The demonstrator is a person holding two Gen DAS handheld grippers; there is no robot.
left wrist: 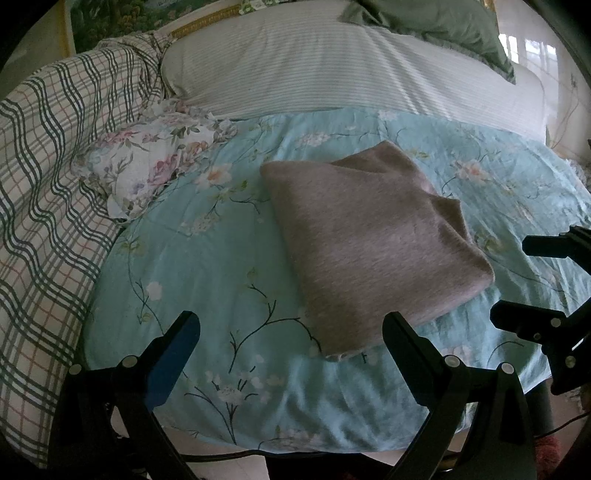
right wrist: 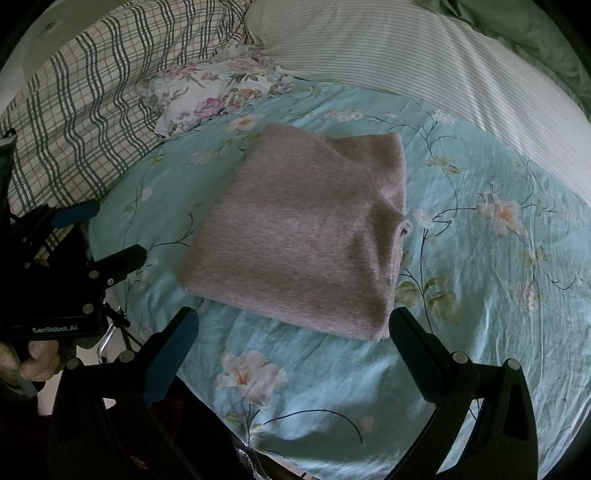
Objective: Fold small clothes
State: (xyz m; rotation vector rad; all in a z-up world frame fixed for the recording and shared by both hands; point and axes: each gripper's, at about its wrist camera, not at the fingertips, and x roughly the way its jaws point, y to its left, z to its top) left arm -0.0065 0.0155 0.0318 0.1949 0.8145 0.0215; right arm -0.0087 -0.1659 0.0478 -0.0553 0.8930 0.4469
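A pinkish-grey garment (left wrist: 373,236) lies folded into a compact rectangle on the light-blue floral bedsheet (left wrist: 207,280); it also shows in the right wrist view (right wrist: 303,236). My left gripper (left wrist: 291,332) is open and empty, just short of the garment's near corner. My right gripper (right wrist: 295,328) is open and empty, its jaws either side of the garment's near edge without touching it. The right gripper also shows at the right edge of the left wrist view (left wrist: 517,284); the left gripper shows at the left of the right wrist view (right wrist: 107,232).
A floral cloth (left wrist: 159,158) lies crumpled at the back left. A plaid quilt (left wrist: 51,177) runs along the left. A striped pillow (left wrist: 332,70) and a green blanket (left wrist: 443,26) lie at the back. The bed's near edge (left wrist: 295,448) is below the grippers.
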